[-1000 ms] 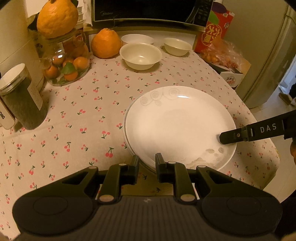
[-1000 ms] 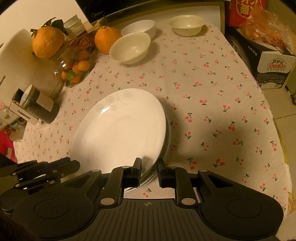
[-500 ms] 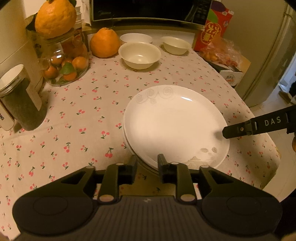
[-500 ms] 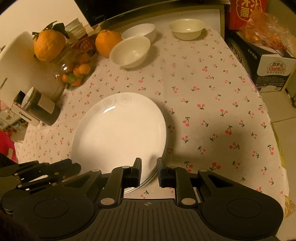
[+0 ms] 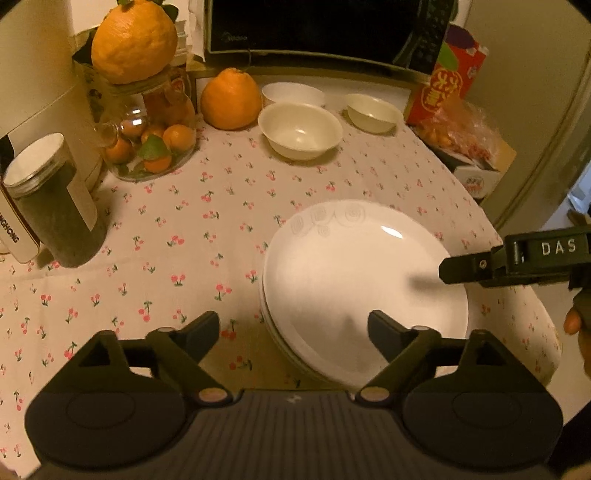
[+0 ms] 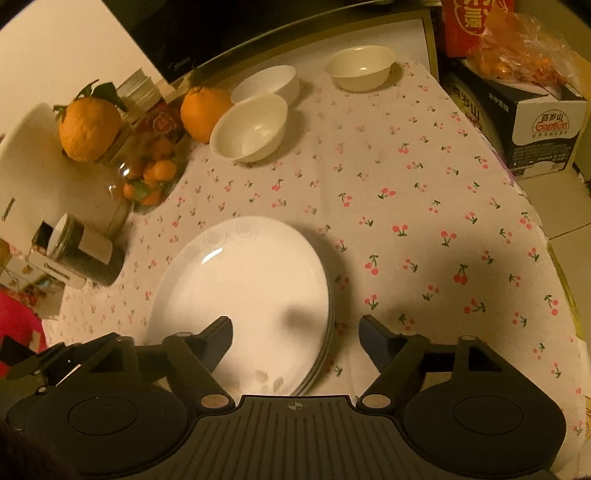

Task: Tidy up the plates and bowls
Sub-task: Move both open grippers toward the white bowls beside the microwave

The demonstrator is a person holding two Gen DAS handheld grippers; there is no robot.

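Observation:
A stack of white plates [image 5: 354,273] lies on the cherry-print tablecloth near the front; it also shows in the right wrist view [image 6: 243,291]. Three white bowls stand at the back: a near one [image 5: 300,129], one behind it [image 5: 293,94] and one to the right [image 5: 373,110]. My left gripper [image 5: 293,330] is open and empty, just off the stack's near edge. My right gripper [image 6: 295,334] is open and empty above the stack's right edge; its fingers [image 5: 465,264] reach over the plates from the right in the left wrist view.
A glass jar of small oranges [image 5: 155,140] with a big orange [image 5: 135,40] on top, a second orange [image 5: 231,99] and a dark canister [image 5: 55,203] stand left. A microwave [image 5: 325,33] is behind. A red box [image 5: 454,81] and cardboard box [image 6: 543,122] sit right.
Both grippers opened from shut and drew back a little from the plate stack. The stack stays on the table.

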